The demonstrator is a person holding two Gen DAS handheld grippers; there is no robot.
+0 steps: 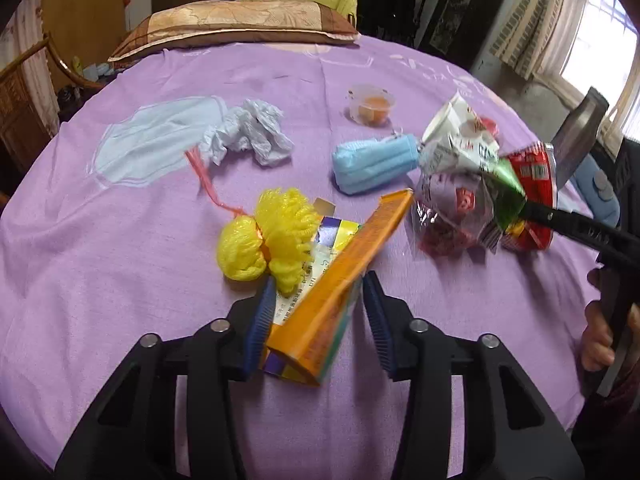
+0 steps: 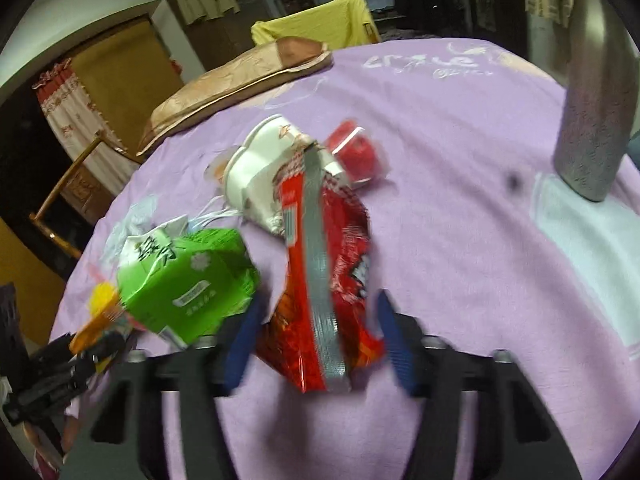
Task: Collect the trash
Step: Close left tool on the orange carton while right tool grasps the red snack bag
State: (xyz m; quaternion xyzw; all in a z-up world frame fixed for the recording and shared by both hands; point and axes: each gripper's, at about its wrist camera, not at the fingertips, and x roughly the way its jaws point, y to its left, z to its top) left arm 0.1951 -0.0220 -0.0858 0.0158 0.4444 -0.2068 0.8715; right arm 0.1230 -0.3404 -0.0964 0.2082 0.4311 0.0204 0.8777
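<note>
On the purple bedsheet (image 1: 120, 220), my left gripper (image 1: 320, 280) has its blue pads on either side of a squashed orange carton (image 1: 340, 280) and is shut on it. A yellow mesh ball (image 1: 264, 240) lies against the carton's left side. My right gripper (image 2: 320, 298) is shut on a red snack bag (image 2: 348, 280) with a silver strip, its pads touching both edges; the picture is blurred. A green drink carton (image 2: 188, 280) lies just to the left of it. Behind the bag are a crushed white paper cup (image 2: 260, 168) and a red cup (image 2: 356, 156).
Loose on the sheet lie a folded blue face mask (image 1: 372, 164), a crumpled pale plastic bag (image 1: 252, 132), a small clear cup with orange inside (image 1: 370, 104) and a clear wrapper (image 1: 448, 216). A brown pillow (image 1: 232, 24) lies at the far edge. A grey metal bar (image 2: 592, 120) hangs at the right.
</note>
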